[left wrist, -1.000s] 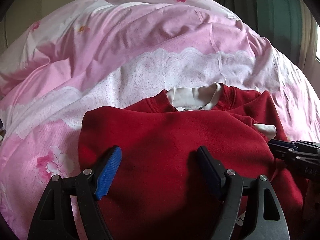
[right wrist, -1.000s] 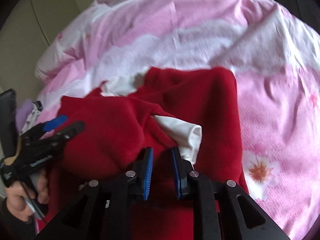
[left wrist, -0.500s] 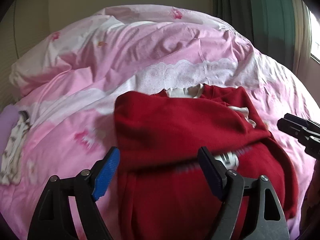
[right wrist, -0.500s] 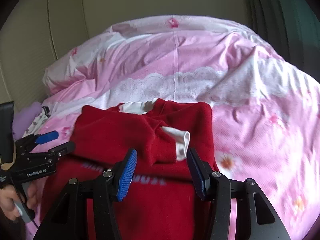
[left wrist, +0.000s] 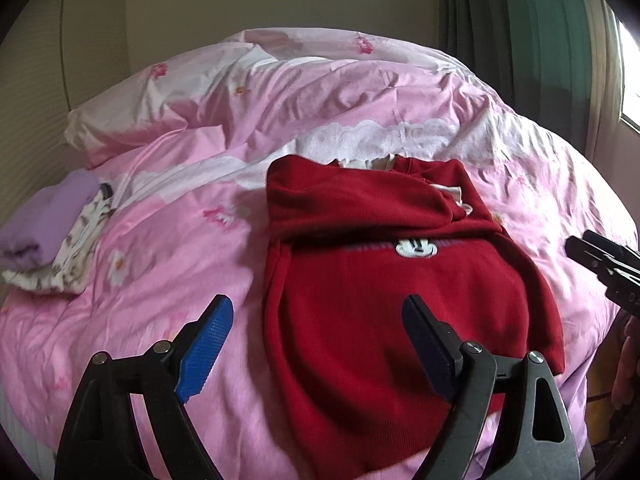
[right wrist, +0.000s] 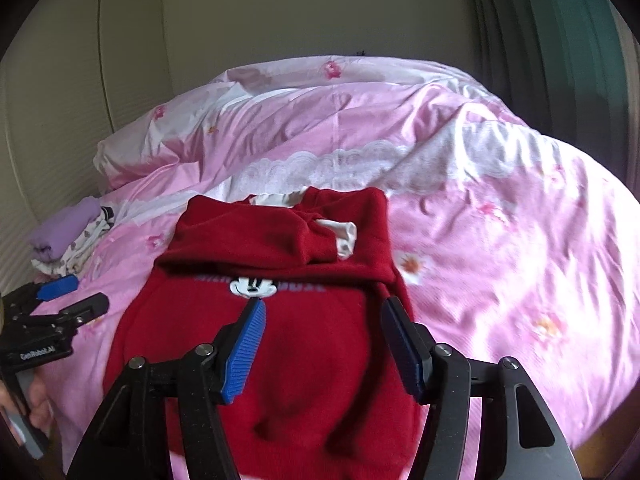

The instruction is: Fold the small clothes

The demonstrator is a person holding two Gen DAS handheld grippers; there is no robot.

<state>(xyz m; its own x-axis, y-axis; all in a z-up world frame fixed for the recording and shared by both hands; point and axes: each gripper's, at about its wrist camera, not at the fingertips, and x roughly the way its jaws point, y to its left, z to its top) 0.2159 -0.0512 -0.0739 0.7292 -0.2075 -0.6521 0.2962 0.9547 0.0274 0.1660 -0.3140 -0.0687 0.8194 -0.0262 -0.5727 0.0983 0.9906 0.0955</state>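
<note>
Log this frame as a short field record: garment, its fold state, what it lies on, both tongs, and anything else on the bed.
garment: red sweater with cartoon mouse face
fold state: sleeves folded across chest, white cuff showing; lower half unfolded
surface: pink floral duvet
left tongs: open, empty, above the sweater's left edge
right tongs: open, empty, above the sweater
other: folded clothes pile at bed's left

A bed fills the view, covered by a rumpled pink floral quilt with a white lace band across it. Straight ahead of both pairs of jaws a red sweater lies flat on the quilt, sleeves folded across the chest. Far off to the left of the jaws sits a small pile of clothes, lilac on top of patterned.
</note>
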